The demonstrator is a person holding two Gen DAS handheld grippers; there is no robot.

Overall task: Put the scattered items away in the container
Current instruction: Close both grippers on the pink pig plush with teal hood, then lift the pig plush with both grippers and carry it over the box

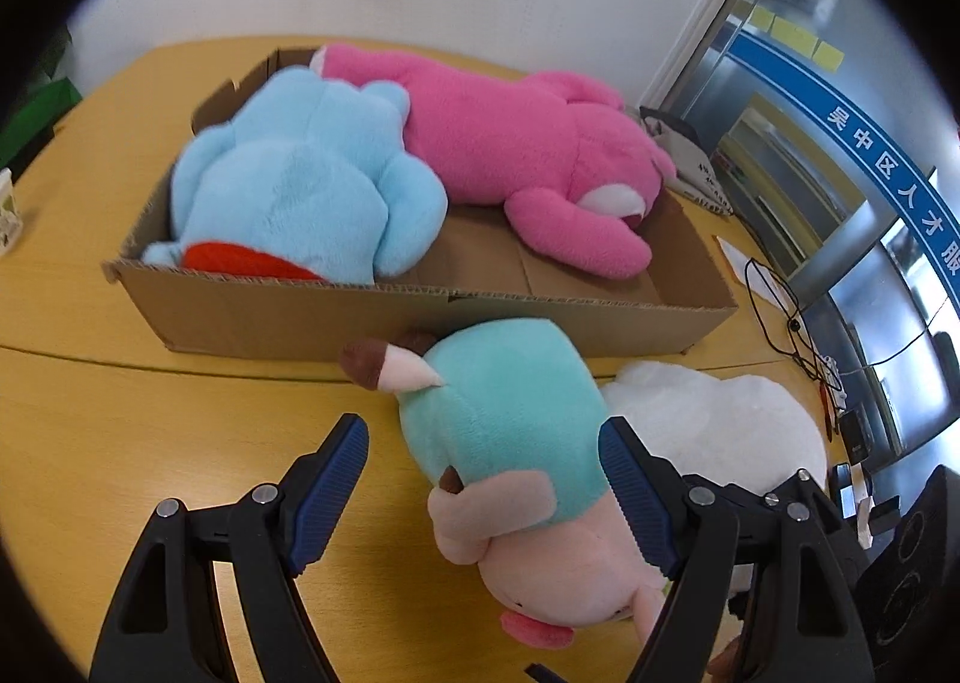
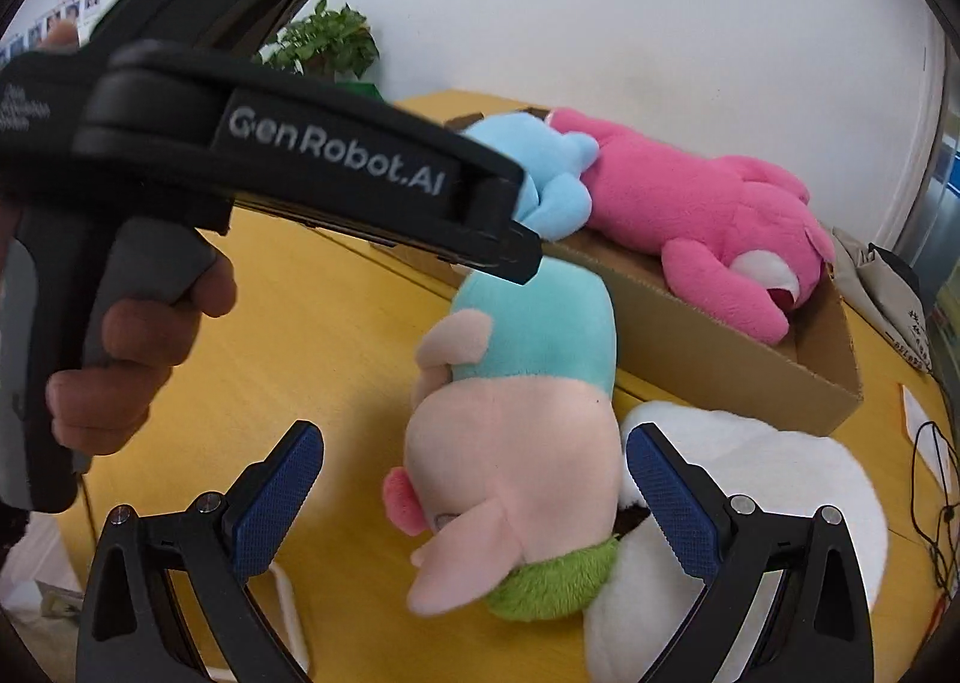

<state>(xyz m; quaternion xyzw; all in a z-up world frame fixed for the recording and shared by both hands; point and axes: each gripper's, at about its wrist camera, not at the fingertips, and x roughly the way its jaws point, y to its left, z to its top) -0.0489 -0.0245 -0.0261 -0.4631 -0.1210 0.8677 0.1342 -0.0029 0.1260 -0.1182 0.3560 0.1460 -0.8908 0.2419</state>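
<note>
A shallow cardboard box (image 1: 288, 317) on the yellow table holds a light-blue plush (image 1: 294, 179) and a pink plush bear (image 1: 516, 143); both also show in the right wrist view, blue plush (image 2: 540, 167), pink bear (image 2: 708, 203), box (image 2: 720, 371). A pig plush in a teal dress (image 1: 510, 413) lies on the table in front of the box, next to a white plush (image 1: 720, 419). My left gripper (image 1: 486, 479) is open with the pig's body between its fingers. My right gripper (image 2: 474, 497) is open around the pig's head (image 2: 516, 443); the white plush (image 2: 750, 503) lies to its right.
The yellow table (image 1: 150, 443) extends left and toward me. The left gripper's body and the hand holding it (image 2: 270, 161) cross the upper left of the right wrist view. Black cables (image 1: 786, 311) and papers lie at the table's right edge. A potted plant (image 2: 324, 41) stands by the wall.
</note>
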